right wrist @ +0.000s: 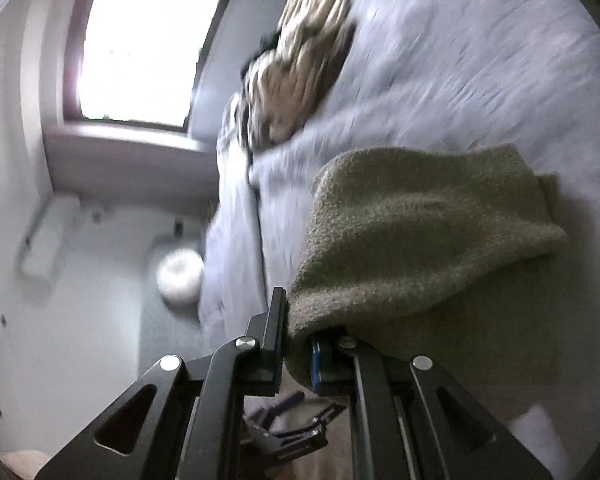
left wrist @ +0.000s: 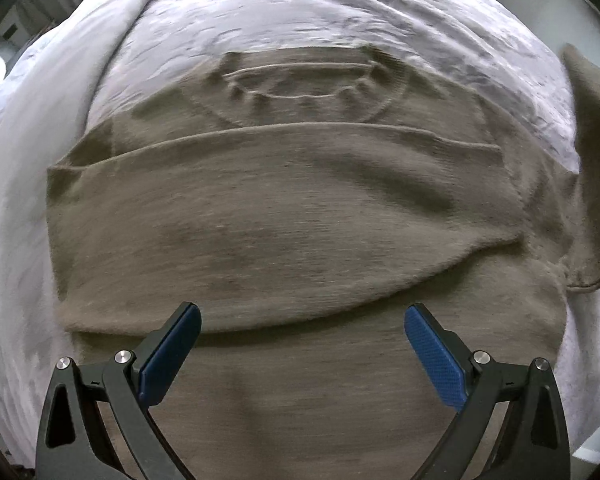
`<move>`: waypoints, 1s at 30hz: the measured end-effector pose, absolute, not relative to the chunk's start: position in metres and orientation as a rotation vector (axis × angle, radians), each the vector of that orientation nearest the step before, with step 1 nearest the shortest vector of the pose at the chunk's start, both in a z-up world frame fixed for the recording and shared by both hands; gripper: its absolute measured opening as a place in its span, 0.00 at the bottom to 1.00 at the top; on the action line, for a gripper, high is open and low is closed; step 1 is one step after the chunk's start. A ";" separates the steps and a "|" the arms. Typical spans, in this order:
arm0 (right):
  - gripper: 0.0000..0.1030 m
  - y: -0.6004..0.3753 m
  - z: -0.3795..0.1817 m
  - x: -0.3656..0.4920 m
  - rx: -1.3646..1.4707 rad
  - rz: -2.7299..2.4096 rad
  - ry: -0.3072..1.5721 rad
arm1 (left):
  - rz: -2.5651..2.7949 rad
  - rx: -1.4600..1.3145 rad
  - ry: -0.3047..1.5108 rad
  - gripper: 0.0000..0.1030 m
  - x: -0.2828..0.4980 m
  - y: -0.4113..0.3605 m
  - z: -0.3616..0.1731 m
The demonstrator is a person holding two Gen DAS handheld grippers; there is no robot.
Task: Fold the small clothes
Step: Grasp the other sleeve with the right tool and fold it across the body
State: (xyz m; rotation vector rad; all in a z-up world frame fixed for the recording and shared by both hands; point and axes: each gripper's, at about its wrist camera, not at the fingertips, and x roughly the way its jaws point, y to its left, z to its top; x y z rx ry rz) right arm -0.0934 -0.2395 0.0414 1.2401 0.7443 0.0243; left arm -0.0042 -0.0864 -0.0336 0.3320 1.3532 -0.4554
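Two grippers at work: left gripper (left wrist: 303, 320) spread wide, empty, low over olive sweater (left wrist: 284, 216) spread across pale bedspread (left wrist: 340, 16); right gripper (right wrist: 300, 344) clamped on raised sleeve (right wrist: 412, 224) at right. Risk judged: thin pinch slipping, sleeve dropping crooked, dragging folded layers askew.

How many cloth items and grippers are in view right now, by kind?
Olive-brown knit garment: 1, partly folded on the bed, one end pinched by the right gripper.
Pile of tan and cream clothes: 1, further up the bed.
White bedspread: 1.
Grippers: 2; the left gripper is open above the garment.
Total: 5.
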 end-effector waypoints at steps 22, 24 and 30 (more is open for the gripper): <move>0.49 -0.199 -0.028 -0.072 1.264 -0.232 0.948 | -0.389 0.211 1.338 0.99 0.063 0.055 -0.045; 0.48 -0.204 -0.028 -0.067 1.283 -0.265 0.922 | -0.380 0.197 1.336 0.99 0.070 0.066 -0.045; 0.07 -0.169 0.008 -0.012 1.010 -0.126 0.967 | -0.416 0.051 1.347 0.99 0.087 0.111 -0.033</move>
